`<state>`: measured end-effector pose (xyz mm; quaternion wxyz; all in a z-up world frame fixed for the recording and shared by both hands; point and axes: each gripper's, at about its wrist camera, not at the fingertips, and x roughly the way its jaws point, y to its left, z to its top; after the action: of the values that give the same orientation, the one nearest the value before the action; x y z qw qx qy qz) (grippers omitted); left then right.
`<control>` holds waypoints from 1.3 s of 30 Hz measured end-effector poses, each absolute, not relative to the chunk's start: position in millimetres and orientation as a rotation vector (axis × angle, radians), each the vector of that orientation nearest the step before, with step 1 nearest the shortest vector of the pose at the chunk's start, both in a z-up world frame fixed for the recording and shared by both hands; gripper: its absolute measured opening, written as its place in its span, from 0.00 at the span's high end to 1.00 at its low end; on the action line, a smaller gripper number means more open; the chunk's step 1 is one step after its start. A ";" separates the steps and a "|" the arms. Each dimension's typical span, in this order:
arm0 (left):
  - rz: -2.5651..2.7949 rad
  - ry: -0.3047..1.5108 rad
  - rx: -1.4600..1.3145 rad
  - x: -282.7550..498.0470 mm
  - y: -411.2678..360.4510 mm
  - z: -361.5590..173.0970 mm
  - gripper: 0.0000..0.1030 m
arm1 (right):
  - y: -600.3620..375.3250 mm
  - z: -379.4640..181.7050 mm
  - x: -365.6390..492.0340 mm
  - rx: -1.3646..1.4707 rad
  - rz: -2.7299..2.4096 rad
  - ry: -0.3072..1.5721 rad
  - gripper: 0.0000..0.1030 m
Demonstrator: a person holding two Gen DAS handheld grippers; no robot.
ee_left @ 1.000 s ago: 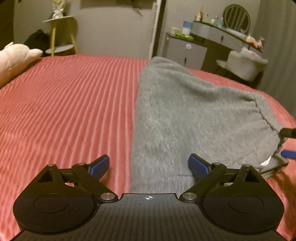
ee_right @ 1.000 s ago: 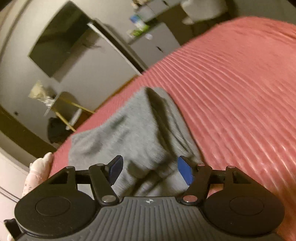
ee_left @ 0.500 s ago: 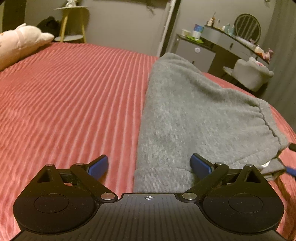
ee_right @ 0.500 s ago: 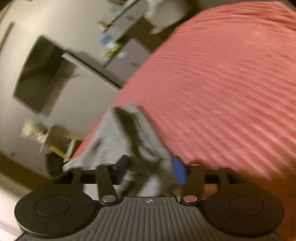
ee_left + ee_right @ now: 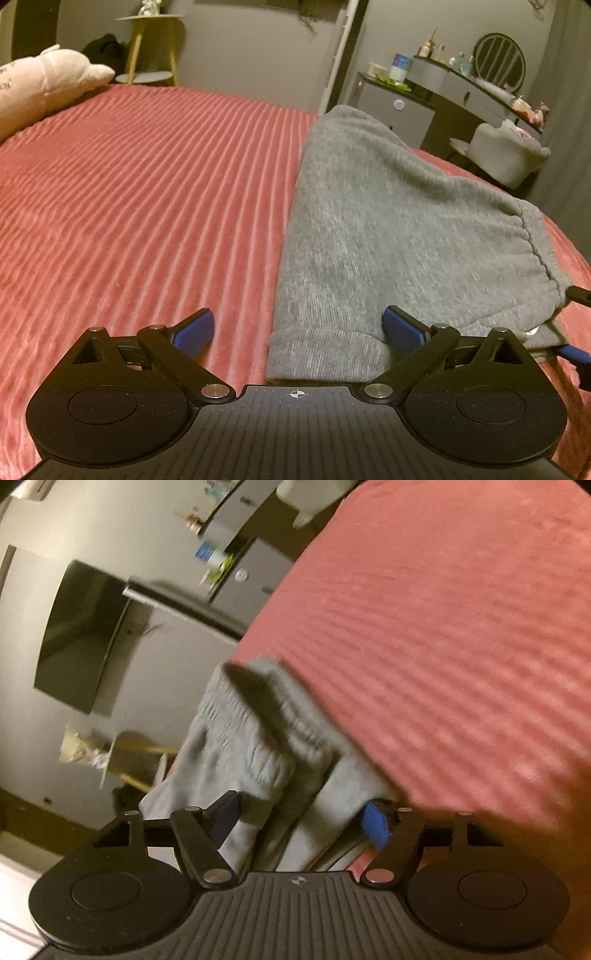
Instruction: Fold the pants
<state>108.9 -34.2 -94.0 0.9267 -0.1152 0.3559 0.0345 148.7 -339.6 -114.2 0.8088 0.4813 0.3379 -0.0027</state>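
The right hand-held gripper (image 5: 301, 823) has dropped closer, its jaws just widening around the waistband of the one pair of grey pants (image 5: 388, 236) on the bed (image 5: 129, 206); the left hand-held gripper (image 5: 297, 328) gapes, holding nothing.

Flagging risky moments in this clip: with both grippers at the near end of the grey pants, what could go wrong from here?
1. The left gripper stands wide open, its fingers straddling only part of the cuff; closing now may pinch the bedspread too.
2. The right gripper has bunched layers of the pants between its fingers; it might catch only some, skewing the fold.
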 end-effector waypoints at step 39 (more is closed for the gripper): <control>0.016 0.699 -0.056 64.4 -54.1 -74.4 0.00 | -224.0 -65.6 115.0 0.106 0.103 0.721 0.04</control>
<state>64.4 -54.1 -74.4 0.9392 -0.0274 0.3422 0.0078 115.0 -224.0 -65.6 0.9330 0.0518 0.3525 0.0502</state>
